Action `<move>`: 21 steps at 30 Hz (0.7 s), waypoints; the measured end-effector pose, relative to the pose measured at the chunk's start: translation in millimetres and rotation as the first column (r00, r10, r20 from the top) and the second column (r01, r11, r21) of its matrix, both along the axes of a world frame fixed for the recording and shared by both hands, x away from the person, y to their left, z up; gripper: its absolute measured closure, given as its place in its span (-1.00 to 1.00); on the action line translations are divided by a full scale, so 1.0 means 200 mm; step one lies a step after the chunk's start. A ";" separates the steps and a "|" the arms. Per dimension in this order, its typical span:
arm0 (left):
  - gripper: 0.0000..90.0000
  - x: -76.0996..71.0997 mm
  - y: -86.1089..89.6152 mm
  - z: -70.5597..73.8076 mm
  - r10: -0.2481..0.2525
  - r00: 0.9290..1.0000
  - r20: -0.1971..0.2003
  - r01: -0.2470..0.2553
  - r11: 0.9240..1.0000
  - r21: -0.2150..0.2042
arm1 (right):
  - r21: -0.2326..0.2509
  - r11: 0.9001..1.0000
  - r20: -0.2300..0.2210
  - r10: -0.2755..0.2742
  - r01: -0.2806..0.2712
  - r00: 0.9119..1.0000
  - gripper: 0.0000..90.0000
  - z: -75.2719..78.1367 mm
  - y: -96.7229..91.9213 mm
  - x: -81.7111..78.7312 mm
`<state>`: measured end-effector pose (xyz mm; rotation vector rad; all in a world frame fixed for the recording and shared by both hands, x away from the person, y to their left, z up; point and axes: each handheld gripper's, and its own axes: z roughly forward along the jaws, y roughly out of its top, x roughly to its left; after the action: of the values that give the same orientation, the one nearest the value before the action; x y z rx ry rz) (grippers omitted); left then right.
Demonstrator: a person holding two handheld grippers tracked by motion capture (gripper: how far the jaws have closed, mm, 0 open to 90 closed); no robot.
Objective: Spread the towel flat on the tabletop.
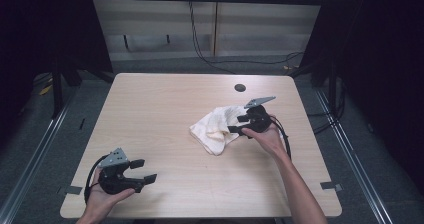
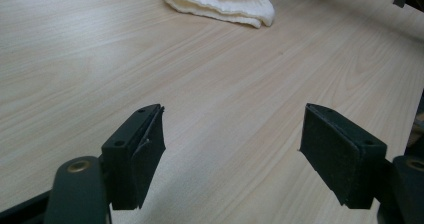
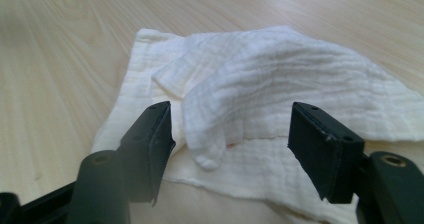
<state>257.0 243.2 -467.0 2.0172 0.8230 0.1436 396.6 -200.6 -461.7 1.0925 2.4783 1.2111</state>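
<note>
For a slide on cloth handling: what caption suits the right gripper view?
Right gripper open over a crumpled white cloth on the wooden table, a raised fold between its jaws.

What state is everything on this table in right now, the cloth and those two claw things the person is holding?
Cloth: crumpled, loosely folded over itself, lying on the table, not gripped.
Right gripper: open, jaws either side of a raised fold of the cloth, pads not pressing it.
Left gripper: open, nothing between its jaws, over bare wood.
Table: light wood, carrying the cloth.
</note>
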 end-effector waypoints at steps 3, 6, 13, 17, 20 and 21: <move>-0.44 0.00 0.00 0.00 -0.002 1.000 0.002 0.002 1.000 0.005 | -0.007 1.000 -0.009 0.001 -0.002 1.000 -0.29 -0.02 0.02 0.03; -0.44 0.00 0.00 0.00 0.000 1.000 0.003 0.000 1.000 0.002 | -0.025 1.000 -0.014 0.012 -0.013 1.000 -0.33 -0.04 0.04 0.06; -0.44 0.00 0.01 0.00 0.000 1.000 0.005 0.000 1.000 0.002 | -0.044 0.998 -0.025 0.033 -0.034 0.999 -0.28 -0.06 0.08 0.11; -0.45 0.00 0.01 0.00 0.011 1.000 -0.001 -0.011 1.000 -0.011 | -0.059 0.997 -0.026 0.043 -0.045 0.999 -0.28 -0.10 0.10 0.12; -0.47 0.00 0.01 0.00 0.022 1.000 0.003 -0.022 1.000 -0.014 | -0.075 0.996 -0.040 0.039 -0.042 0.998 -0.30 -0.14 0.11 0.13; -0.47 0.00 0.01 0.00 0.024 1.000 0.001 -0.023 1.000 -0.017 | -0.070 0.997 -0.053 0.038 -0.041 0.998 -0.31 -0.15 0.11 0.13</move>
<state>257.0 245.9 -466.1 1.9923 0.8448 0.1508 423.5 -178.2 -491.2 1.0750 2.5717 1.1099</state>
